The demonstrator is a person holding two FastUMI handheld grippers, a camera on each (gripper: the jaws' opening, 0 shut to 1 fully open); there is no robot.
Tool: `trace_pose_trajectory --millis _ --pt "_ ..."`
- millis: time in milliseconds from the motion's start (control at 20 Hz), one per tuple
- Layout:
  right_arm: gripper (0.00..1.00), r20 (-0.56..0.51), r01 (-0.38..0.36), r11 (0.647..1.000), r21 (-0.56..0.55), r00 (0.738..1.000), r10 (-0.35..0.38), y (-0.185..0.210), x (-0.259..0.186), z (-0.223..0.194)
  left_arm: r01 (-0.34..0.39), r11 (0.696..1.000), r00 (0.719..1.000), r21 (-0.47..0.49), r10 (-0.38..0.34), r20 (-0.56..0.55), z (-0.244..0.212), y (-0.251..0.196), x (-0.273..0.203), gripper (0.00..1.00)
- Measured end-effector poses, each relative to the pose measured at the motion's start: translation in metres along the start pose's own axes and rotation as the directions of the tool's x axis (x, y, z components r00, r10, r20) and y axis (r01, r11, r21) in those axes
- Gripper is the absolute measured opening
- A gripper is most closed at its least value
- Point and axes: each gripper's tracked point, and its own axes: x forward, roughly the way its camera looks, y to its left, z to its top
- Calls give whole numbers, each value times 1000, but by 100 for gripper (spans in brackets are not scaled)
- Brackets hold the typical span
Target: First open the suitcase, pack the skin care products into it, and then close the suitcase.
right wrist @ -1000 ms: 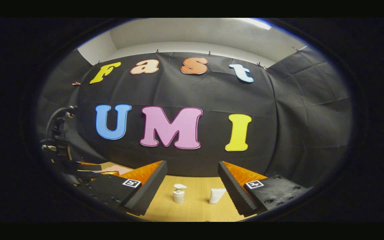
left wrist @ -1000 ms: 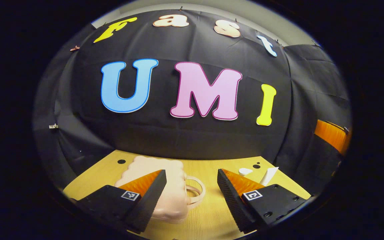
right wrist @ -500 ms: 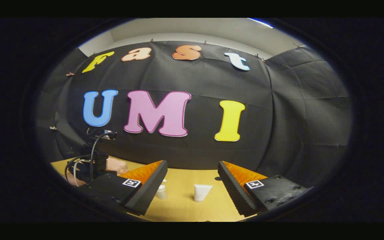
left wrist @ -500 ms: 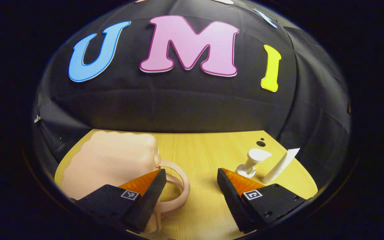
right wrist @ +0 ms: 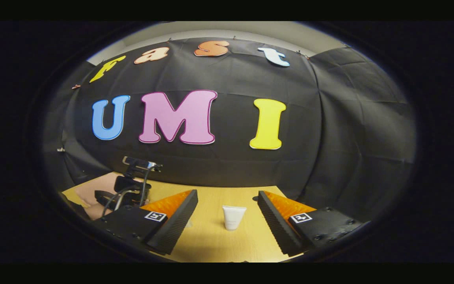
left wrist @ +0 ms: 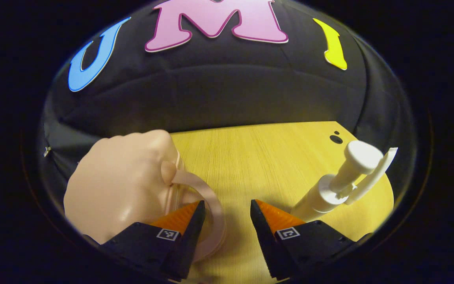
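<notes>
A pale pink suitcase [left wrist: 120,181] lies shut on the wooden table [left wrist: 258,157], its loop handle [left wrist: 211,197] pointing right. My left gripper [left wrist: 227,202] is open just above the table, its left finger over the handle loop, with nothing between the fingers. A white pump bottle [left wrist: 337,181] and a white tube [left wrist: 373,173] stand close on the right. In the right gripper view the tube [right wrist: 233,217] stands ahead between the fingers of my open right gripper [right wrist: 227,193]. The left gripper [right wrist: 132,185] shows at the left over the suitcase [right wrist: 93,189].
The black cloth wall closes off the far edge of the table [right wrist: 211,240]. A small dark hole [left wrist: 335,139] sits in the tabletop near the far right corner. Bare wood stretches between the suitcase and the bottles.
My left gripper has dropped and moved forward to the suitcase handle, its fingers a little closer together. My right gripper has swung so the tube now sits between its fingers.
</notes>
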Motion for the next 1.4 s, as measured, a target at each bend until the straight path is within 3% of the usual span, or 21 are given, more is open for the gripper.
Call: trace_pose_trajectory --millis 50,150,200,250,300,500,650,800,1150,1400 --pt "97 -3 -9 1000 1 1000 9 2 1 -3 -13 1000 1000 15 14 -6 -2 3 6 73" --pt "97 -17 -24 1000 -7 1000 24 5 4 -9 -21 1000 998 13 22 -51 -8 3 14 55" --pt "97 -21 -28 1000 -7 999 28 5 5 -10 -49 999 996 15 50 -69 -13 12 17 53" --pt "97 -23 -28 1000 -7 999 28 6 6 -9 -39 999 995 -13 38 -91 -16 14 23 43" --pt "98 -21 -28 1000 -11 999 27 7 7 -10 -35 999 994 -12 33 -106 -16 12 17 20" --pt "97 -11 -24 1000 -20 1000 23 12 13 -7 81 997 987 8 -79 -142 -8 6 8 19" --pt "97 8 -35 999 -30 999 35 19 14 0 95 991 992 -96 -102 -75 30 10 -21 16" --pt "98 24 -57 997 -43 998 58 31 16 5 100 989 994 -112 -106 -42 71 39 -64 14" --pt "98 16 -105 994 -26 994 106 63 17 3 28 997 1000 -77 -28 10 146 172 -137 14" --pt "98 -3 -106 994 -30 994 106 72 15 0 -148 988 989 34 147 31 152 309 -151 14"
